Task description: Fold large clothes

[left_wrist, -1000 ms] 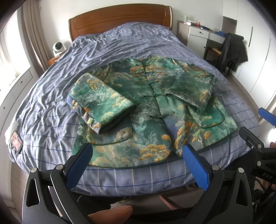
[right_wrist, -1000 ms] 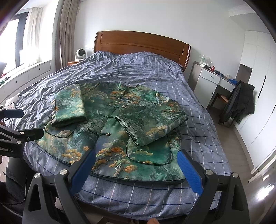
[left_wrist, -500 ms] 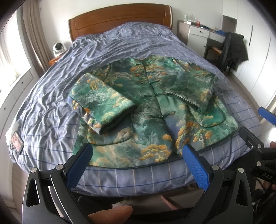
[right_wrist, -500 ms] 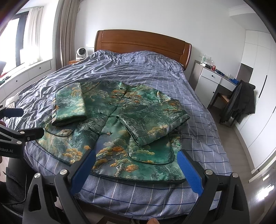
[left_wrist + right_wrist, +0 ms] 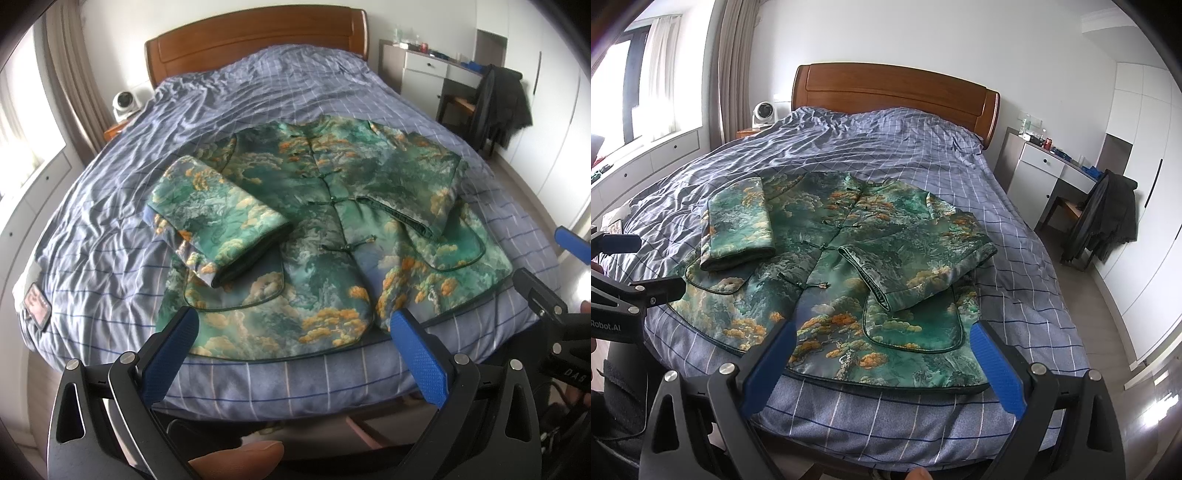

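The green patterned jacket [image 5: 332,236] lay flat, front side up, on the foot half of the bed [image 5: 258,96], on a blue-grey checked cover. Its hem ran along the foot edge of the bed, and its collar pointed toward the wooden headboard [image 5: 894,88]. Both sleeves were folded inward over the body of the garment: the left sleeve [image 5: 218,221] lay across the left front panel, and the right sleeve [image 5: 919,266] lay across the right front panel. The front fastenings were closed down the centre line.

The left hand-held gripper [image 5: 295,328] was positioned off the foot of the bed, above the hem, with its blue fingers spread wide and nothing between them. The right hand-held gripper [image 5: 882,339] was positioned likewise, just above the right portion of the hem, fingers spread wide and empty. Neither touched the jacket.

A white desk [image 5: 1056,166] stood to the right of the bed, with a dark garment [image 5: 1108,218] draped over a chair beside it.
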